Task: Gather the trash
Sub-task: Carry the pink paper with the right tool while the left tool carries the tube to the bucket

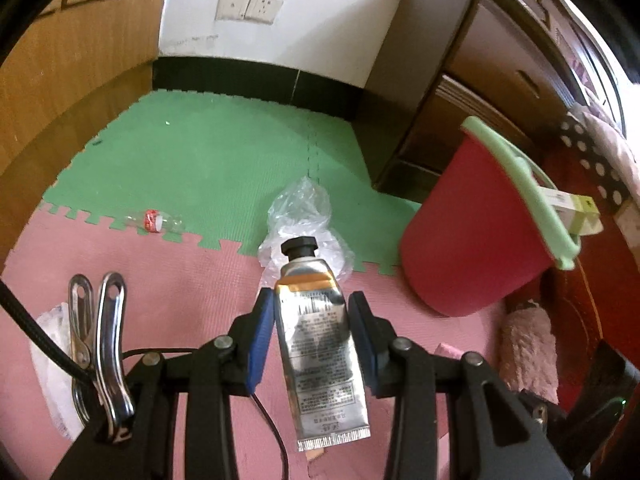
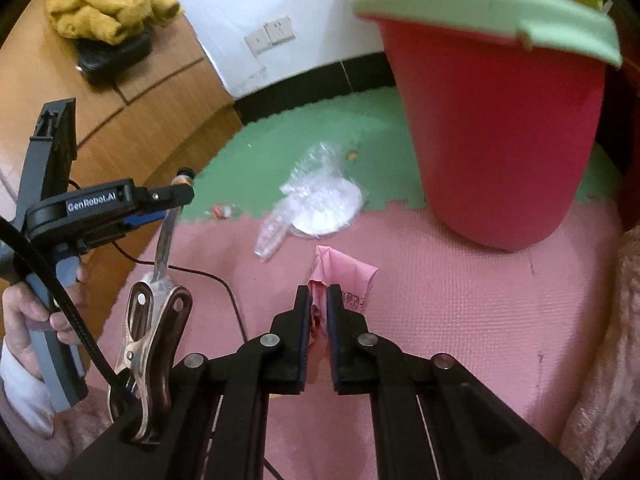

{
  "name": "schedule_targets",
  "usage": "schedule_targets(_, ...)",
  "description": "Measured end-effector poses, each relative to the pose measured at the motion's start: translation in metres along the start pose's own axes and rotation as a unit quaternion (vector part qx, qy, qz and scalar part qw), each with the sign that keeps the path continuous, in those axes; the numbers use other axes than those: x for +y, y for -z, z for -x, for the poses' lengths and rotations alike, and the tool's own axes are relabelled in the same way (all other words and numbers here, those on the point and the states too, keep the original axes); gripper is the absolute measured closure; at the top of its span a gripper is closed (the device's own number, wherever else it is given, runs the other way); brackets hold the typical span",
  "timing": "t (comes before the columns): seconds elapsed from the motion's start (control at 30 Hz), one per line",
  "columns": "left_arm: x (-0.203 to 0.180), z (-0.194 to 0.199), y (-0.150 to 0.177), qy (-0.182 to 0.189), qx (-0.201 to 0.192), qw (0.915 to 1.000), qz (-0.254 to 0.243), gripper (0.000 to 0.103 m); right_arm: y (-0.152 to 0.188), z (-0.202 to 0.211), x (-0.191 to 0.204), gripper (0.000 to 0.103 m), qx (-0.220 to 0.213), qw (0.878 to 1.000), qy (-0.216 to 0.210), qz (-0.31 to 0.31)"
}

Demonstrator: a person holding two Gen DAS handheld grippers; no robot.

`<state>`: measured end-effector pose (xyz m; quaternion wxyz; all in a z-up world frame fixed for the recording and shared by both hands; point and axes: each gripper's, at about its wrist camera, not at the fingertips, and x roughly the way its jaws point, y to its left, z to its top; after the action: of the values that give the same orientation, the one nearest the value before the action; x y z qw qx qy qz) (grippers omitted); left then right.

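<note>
We hold a silver tube [image 1: 320,344] clamped in the left tongs [image 1: 311,312]. Our right tongs [image 2: 319,300] pinch a pink wrapper [image 2: 344,276]. The red bin [image 2: 500,128] stands far right on the floor mat [image 2: 460,320].

Floor laid with interlocking foam mats [image 1: 192,168], green toward the wall, pink [image 2: 460,320] nearer, joined along a toothed seam. White wall [image 1: 280,48] behind, scuffed low down, with a black skirting band [image 1: 256,80] at its foot and a pair of sockets [image 1: 248,7] set into it. Curved wooden panelling [image 1: 64,80] on the left. Dark wooden cabinet [image 1: 472,80] with drawers on the right. Daylight, warm and slightly dim.
</note>
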<state>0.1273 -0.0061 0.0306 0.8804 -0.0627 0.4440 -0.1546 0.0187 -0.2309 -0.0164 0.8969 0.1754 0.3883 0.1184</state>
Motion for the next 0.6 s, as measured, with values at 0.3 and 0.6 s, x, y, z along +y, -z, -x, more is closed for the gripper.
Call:
schedule_targets(0.3,-0.038,0.069,-0.003,-0.005,-0.034,0.9991,-0.024,0.064,-0.026,0.07,0.022,0.094,-0.059,0.998,-0.01,0.025)
schedule_targets(0.6,-0.082,0.151,-0.012,0.01,-0.073,0.9965,-0.039,0.064,-0.069,0.149,0.054,0.094,-0.111,0.992,-0.015,0.054)
